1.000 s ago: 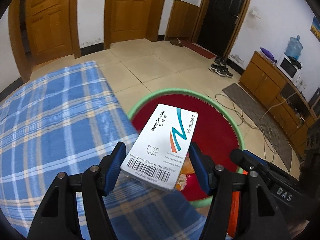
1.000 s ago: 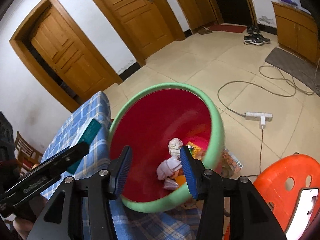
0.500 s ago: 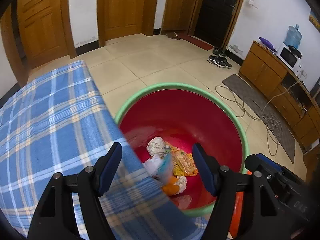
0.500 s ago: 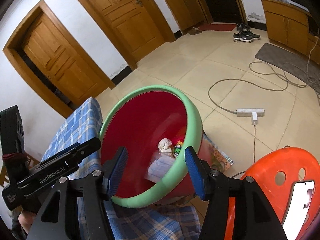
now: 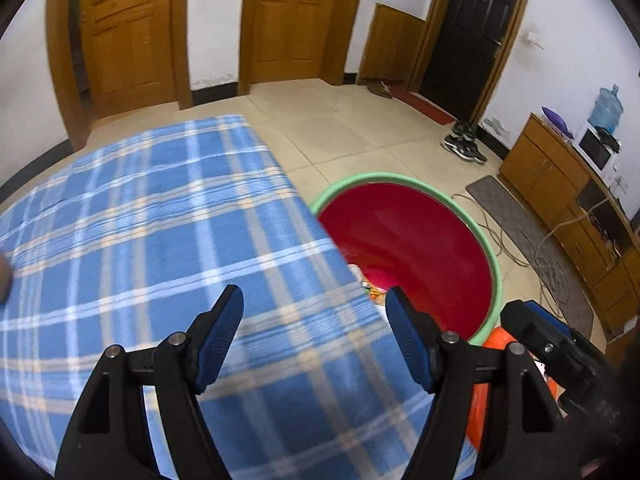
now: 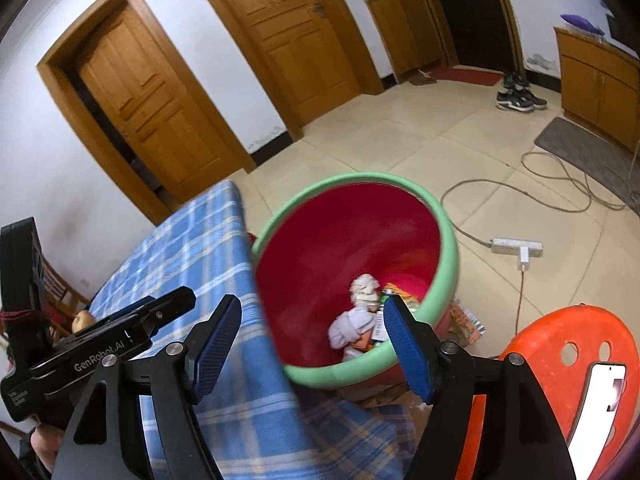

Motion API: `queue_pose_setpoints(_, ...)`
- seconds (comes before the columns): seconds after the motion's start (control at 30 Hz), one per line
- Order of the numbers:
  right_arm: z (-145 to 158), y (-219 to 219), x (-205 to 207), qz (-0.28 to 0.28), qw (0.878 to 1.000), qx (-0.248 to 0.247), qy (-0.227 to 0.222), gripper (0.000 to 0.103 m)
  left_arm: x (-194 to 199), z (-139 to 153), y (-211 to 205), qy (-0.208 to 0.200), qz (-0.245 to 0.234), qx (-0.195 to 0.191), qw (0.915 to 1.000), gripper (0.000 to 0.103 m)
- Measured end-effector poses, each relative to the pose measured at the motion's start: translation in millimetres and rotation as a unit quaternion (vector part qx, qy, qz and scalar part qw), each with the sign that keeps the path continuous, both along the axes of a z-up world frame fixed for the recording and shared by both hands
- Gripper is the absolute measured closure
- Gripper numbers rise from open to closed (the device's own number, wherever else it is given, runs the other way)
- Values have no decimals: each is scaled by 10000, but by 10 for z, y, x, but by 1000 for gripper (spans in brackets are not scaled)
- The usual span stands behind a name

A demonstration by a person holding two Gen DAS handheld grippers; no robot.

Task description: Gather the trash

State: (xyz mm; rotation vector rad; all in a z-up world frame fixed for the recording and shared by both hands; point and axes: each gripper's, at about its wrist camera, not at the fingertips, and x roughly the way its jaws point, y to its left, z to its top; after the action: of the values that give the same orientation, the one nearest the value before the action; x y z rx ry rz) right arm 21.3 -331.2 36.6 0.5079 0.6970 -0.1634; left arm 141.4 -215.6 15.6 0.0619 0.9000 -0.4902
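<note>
At two o'clock from the left gripper (image 5: 314, 334), past the checked surface (image 5: 160, 240), the trash (image 6: 358, 320) lies in the bin (image 6: 450, 256); both grippers' jaws, right gripper (image 6: 312, 338) included, gape empty.

The right tool (image 6: 312, 332) hangs with its blue pads wide apart and empty over the blue plaid tabletop (image 6: 192, 248) edge and the red plastic bin with a green rim (image 6: 448, 248), which holds crumpled white tissues (image 6: 356, 312).
</note>
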Motion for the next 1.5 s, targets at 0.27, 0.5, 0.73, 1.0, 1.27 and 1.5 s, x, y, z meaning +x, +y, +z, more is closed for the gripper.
queue_pose_setpoints(0.27, 168, 480, -129, 345, 9988, -289, -211, 24, -297, 187, 508, -240, 397, 5, 9989, 24)
queue_pose_setpoints(0.5, 248, 853, -261, 604, 9959, -588, -333, 23, -579, 270, 935, -398, 718, 78, 9966, 23)
queue_pose_setpoints(0.73, 306, 1206, -489, 661, 9911, -992, -597, 19, -900, 294, 1253, -787, 1112, 324, 9901, 21)
queue_pose_setpoints(1.0, 148, 1537, -705, 706, 9862, -1328, -689, 17, -1144, 176, 1507, -922, 1531, 444, 9829, 18)
queue_pose_setpoints(1.27, 11, 1586, -869, 442, 9858, -1474, -666, 16, -1339, 30, 1635, -1173, 1836, 525, 9746, 18)
queue_pose_setpoints(1.5, -80, 1586, -904, 338, 9871, -1465, -549, 16, -1417, -68, 1610, -1140, 1744, 635, 9760, 18)
